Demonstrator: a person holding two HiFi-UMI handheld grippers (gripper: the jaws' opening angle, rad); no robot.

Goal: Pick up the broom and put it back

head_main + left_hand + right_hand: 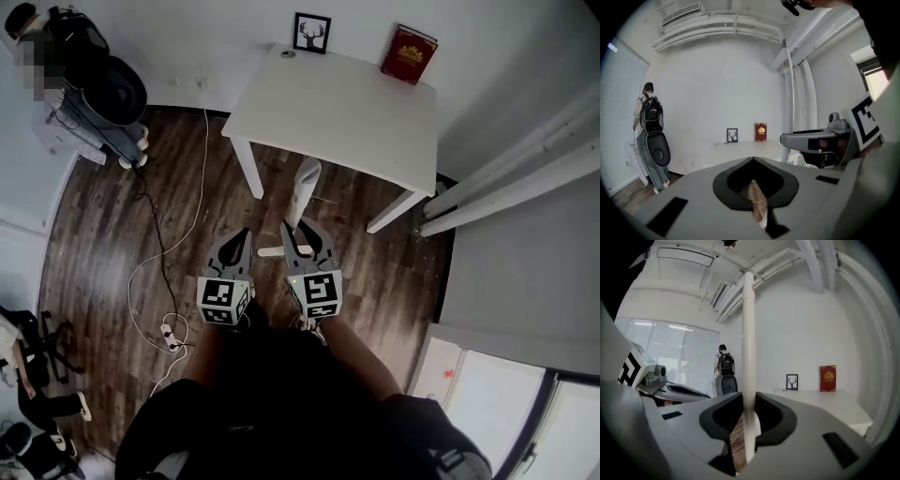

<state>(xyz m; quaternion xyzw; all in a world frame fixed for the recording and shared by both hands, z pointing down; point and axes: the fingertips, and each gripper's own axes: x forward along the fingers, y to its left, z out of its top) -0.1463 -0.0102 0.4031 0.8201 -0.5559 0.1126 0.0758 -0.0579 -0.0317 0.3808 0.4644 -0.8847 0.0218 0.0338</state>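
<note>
White plastic or painted metal, smooth and round, the broom stands upright in your right gripper; its jaws are closed partway on the handle, the dark moulded pads pressing it from both sides. The pick-up looks done. The putting back is left, and no view shows a rack or corner meant for it; you will likely have to carry it there and let go.

Your left gripper hangs just beside the right one with its jaws brought together on nothing; only floorboards show through the hollow behind the tips.

From the head view the handle rises in front of the white surface, a matt square top on plain square legs. A short pale bar low by the right gripper may be the broom's head; whether it is clear of the floor cannot be told.

The floor is dark, streaked wood planking crossed by a thin pale cable. At the surface's far edge a black-framed deer picture and a red book lean on the wall. A person with a backpack stands well apart.
</note>
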